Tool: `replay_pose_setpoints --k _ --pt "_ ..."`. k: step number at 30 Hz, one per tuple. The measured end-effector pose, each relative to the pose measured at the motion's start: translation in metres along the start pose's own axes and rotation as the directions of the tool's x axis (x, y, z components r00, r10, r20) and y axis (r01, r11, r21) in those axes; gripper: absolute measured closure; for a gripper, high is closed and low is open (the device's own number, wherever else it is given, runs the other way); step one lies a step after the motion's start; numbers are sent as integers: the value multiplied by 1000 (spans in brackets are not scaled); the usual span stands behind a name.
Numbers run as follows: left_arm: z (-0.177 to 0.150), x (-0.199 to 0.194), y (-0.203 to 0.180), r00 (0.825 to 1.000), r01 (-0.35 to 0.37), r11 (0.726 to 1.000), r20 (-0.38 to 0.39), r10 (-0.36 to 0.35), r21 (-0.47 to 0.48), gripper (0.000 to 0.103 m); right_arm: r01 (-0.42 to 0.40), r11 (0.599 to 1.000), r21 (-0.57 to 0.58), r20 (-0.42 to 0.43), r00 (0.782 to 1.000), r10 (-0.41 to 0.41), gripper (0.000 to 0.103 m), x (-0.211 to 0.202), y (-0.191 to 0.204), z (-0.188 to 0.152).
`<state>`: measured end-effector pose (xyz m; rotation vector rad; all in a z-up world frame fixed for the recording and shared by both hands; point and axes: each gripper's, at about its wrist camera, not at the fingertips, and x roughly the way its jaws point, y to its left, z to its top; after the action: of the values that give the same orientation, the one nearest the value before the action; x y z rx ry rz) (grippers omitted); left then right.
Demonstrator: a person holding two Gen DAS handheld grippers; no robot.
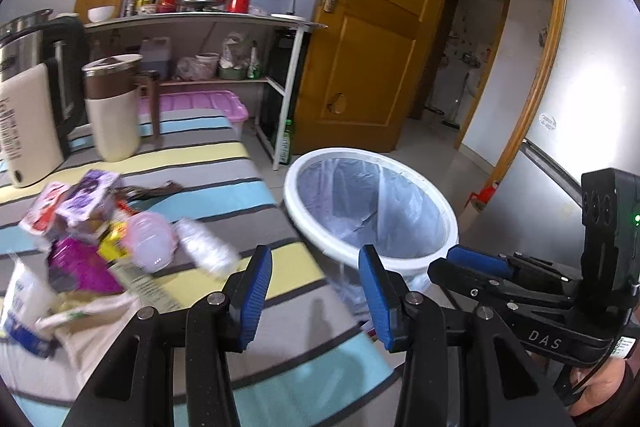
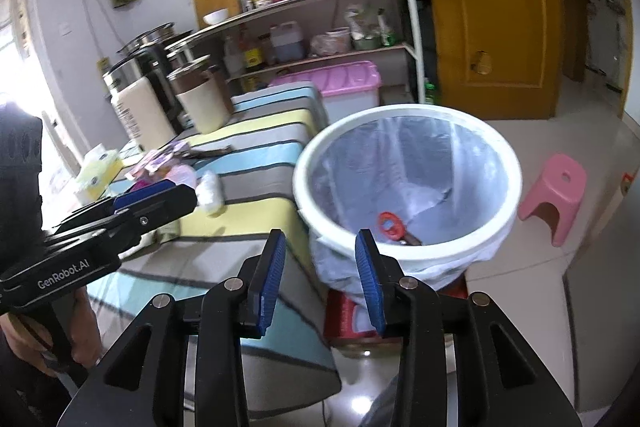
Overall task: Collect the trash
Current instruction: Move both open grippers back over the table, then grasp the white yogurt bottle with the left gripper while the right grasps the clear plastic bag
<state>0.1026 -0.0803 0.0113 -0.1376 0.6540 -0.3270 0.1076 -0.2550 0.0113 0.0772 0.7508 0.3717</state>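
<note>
A heap of trash [image 1: 92, 227] lies on the striped table [image 1: 240, 163]: torn purple and red wrappers, a pink plastic lid and a crumpled clear bottle [image 1: 208, 247]. Right of the table stands a white bin [image 1: 304, 211] lined with a clear bag. In the right wrist view a red ring-shaped piece [image 2: 390, 225] lies at the bottom of the bin [image 2: 516, 187]. My left gripper [image 1: 316, 259] is open and empty above the table's right edge. Also open and empty, my right gripper [image 2: 320, 239] hangs just before the bin's near rim.
A steel kettle [image 1: 44, 67], a beige carton and a beige lidded cup [image 1: 114, 111] stand at the table's back. Behind are a kitchen shelf [image 1: 200, 21], a pink storage box [image 1: 208, 103] and a wooden door [image 1: 380, 27]. A pink stool [image 2: 554, 195] sits on the floor.
</note>
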Motion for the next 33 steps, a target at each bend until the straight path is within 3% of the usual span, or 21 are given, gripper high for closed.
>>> replay_pose_setpoints --k 21,33 --pt "-43 -71 57 983 -179 980 23 182 -81 58 -112 987 -118 -53 993 106 65 7 73 -16" --pt "-43 -86 103 955 -289 948 28 295 -136 57 -128 980 -154 -79 990 117 65 27 88 -6"
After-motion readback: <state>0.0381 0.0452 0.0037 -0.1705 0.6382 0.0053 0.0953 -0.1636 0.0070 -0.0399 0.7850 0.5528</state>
